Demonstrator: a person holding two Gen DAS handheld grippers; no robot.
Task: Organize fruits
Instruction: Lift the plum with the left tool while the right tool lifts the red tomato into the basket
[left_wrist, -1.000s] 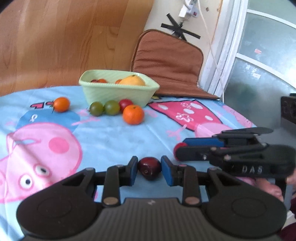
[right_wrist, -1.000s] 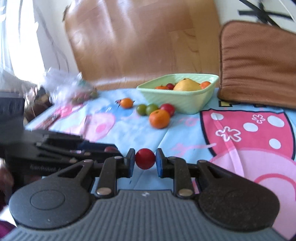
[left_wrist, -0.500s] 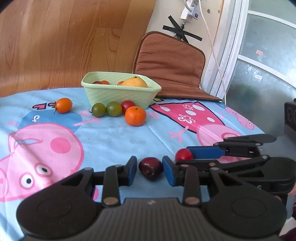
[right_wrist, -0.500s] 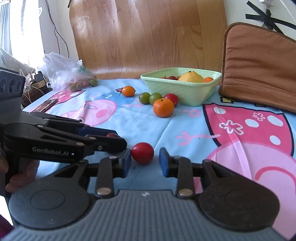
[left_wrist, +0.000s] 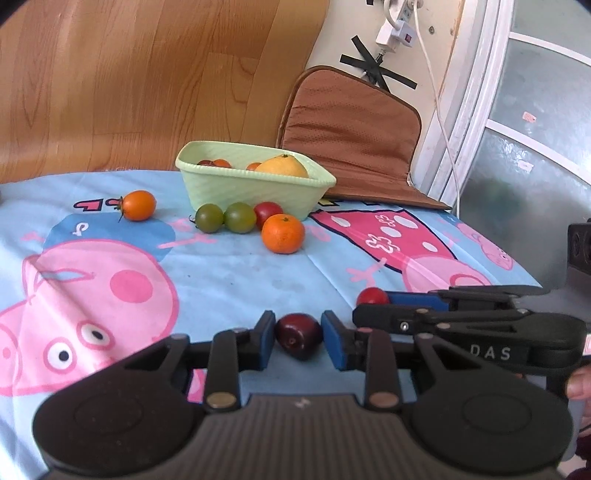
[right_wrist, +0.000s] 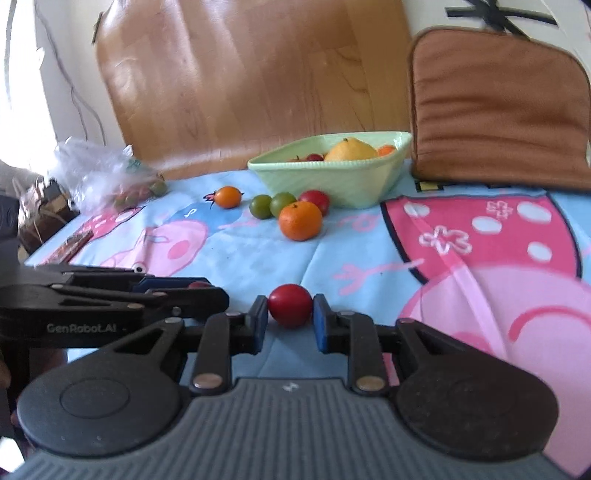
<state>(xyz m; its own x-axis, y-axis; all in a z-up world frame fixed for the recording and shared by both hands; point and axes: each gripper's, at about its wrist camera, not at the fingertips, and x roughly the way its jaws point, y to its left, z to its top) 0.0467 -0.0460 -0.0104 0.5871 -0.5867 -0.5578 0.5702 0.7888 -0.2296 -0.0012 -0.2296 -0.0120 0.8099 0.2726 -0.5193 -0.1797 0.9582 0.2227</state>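
Both tongs are clamped on small fruit low over the cartoon-print worktop: the left tongs grip a dark maroon cherry tomato, the right tongs a bright red cherry tomato. Next seems a lift and carry to the pale green plastic basket; loose fruit crowds its front wall, though the way above looks clear.

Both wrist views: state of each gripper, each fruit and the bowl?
left gripper, closing, pads against the dark red fruit
right gripper, closing, pads against the red tomato
green bowl, upright, holds a yellow citrus and small tomatoes
mandarin, loose on the tablecloth, outside the bowl
two green tomatoes, loose beside the bowl
orange tomato, loose, apart from the rest
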